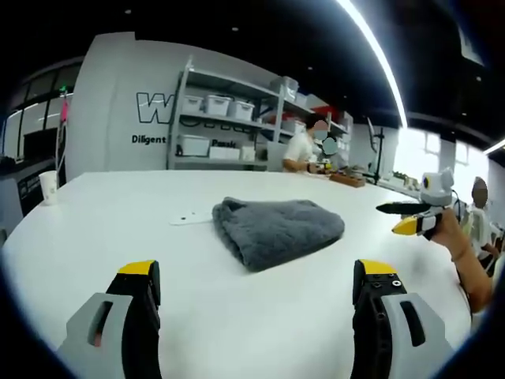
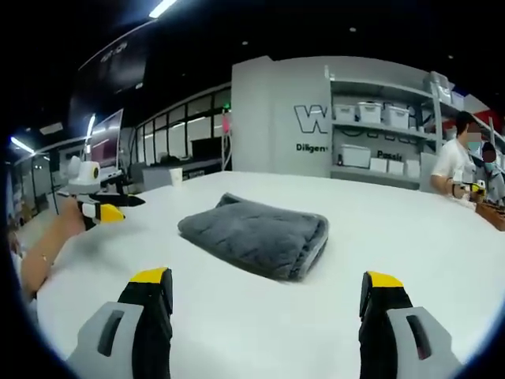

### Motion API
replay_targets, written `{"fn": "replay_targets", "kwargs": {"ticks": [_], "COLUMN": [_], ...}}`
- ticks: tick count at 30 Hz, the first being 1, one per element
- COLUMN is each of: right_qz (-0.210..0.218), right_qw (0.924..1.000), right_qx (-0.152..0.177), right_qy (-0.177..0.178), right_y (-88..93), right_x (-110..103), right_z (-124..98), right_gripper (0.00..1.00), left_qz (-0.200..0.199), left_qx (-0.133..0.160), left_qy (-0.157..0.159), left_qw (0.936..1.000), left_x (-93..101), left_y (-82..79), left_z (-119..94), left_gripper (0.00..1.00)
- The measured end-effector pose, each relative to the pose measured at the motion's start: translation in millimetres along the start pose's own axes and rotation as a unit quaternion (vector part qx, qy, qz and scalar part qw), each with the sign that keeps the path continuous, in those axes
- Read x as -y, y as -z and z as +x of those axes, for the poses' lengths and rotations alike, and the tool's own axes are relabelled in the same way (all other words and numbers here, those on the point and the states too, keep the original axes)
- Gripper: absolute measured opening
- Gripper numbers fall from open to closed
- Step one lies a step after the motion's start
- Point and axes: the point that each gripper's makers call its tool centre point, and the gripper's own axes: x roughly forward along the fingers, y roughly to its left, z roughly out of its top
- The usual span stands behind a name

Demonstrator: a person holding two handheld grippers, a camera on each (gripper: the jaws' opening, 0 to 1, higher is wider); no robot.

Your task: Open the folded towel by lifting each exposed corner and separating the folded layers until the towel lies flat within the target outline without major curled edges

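A grey towel [image 1: 276, 229] lies folded into a thick pad on the white table [image 1: 118, 229]. My left gripper [image 1: 256, 288] is open, its yellow-tipped jaws wide apart, short of the towel's near edge. The right gripper [image 1: 410, 217] comes in at the right of the left gripper view, held in a hand, beside the towel and apart from it. In the right gripper view the folded towel [image 2: 256, 233] sits ahead of my open right gripper [image 2: 264, 292], with its layered edge turned to the right. The left gripper [image 2: 106, 207] is at the left there.
A paper cup [image 1: 49, 187] stands near the table's far left edge. A small white card [image 1: 189, 218] lies just left of the towel. Shelves with white bins [image 1: 229, 126] stand behind the table. A person [image 1: 304, 146] sits at its far side.
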Motion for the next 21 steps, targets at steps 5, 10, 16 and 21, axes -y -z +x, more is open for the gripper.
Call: {"fn": "replay_targets", "kwargs": {"ticks": [5,10,16,21], "right_qz": [0.01,0.017,0.026,0.037], "right_qw": [0.9999,0.9997,0.9994,0.9989], "right_qx": [0.005,0.011,0.015,0.015], "right_qy": [-0.001,-0.013,-0.02,-0.023], "right_y": [-0.8,-2.5,-2.4,-1.0], "right_x": [2.2,-1.3,-0.5,-0.1], "right_z": [-2.2,-2.3,-3.6,-1.6], "right_gripper": [1.0,1.0,1.0,1.0], "left_qz": [0.004,0.01,0.017,0.02], "left_qx": [-0.005,-0.006,-0.006,-0.015], "left_qy": [-0.005,-0.003,-0.017,-0.025], "left_qw": [1.0,0.9999,0.9997,0.9994], "left_x": [-0.2,5.6,-1.2,-1.1], "left_y": [2.1,2.6,0.8,5.2], "left_z": [2.5,5.3,2.4,3.7], "left_gripper": [1.0,1.0,1.0,1.0]}}
